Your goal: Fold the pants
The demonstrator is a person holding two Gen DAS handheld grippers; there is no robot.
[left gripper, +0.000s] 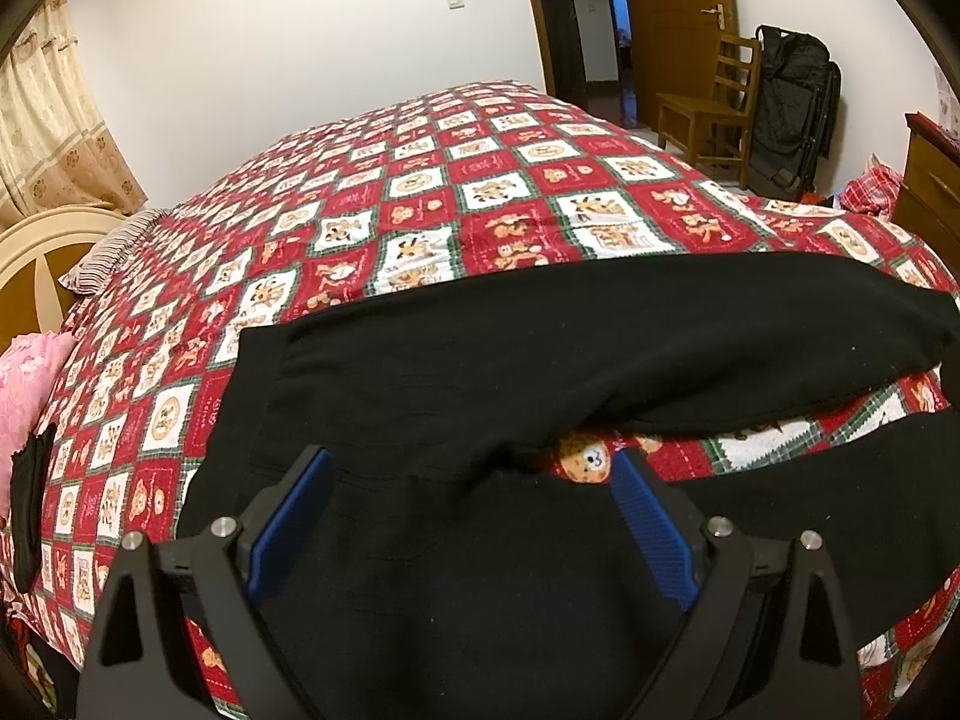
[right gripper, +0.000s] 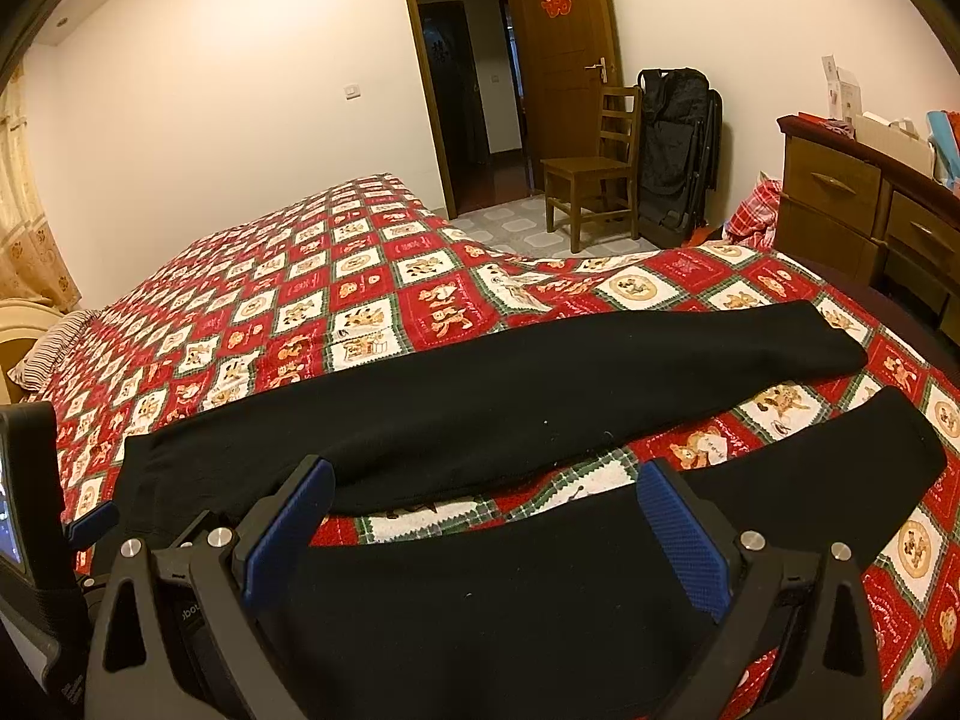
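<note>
Before me: bed (right gripper: 420,276) under red patchwork quilt (left gripper: 480,198). Wooden chair (right gripper: 591,171) by open door (right gripper: 564,60), black folded bag (right gripper: 678,144) beside it, dresser (right gripper: 864,198) right.

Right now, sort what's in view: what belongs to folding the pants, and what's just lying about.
For the job:
black pants
left gripper
right gripper
bedspread, the work surface

Lying about:
wooden chair
black folded bag
dresser
pink pillow
striped pillow

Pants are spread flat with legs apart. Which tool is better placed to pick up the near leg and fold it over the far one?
Right, probably. The right tool is open over the near leg, partway toward its cuff. The left tool is open above the crotch of the pants.
</note>
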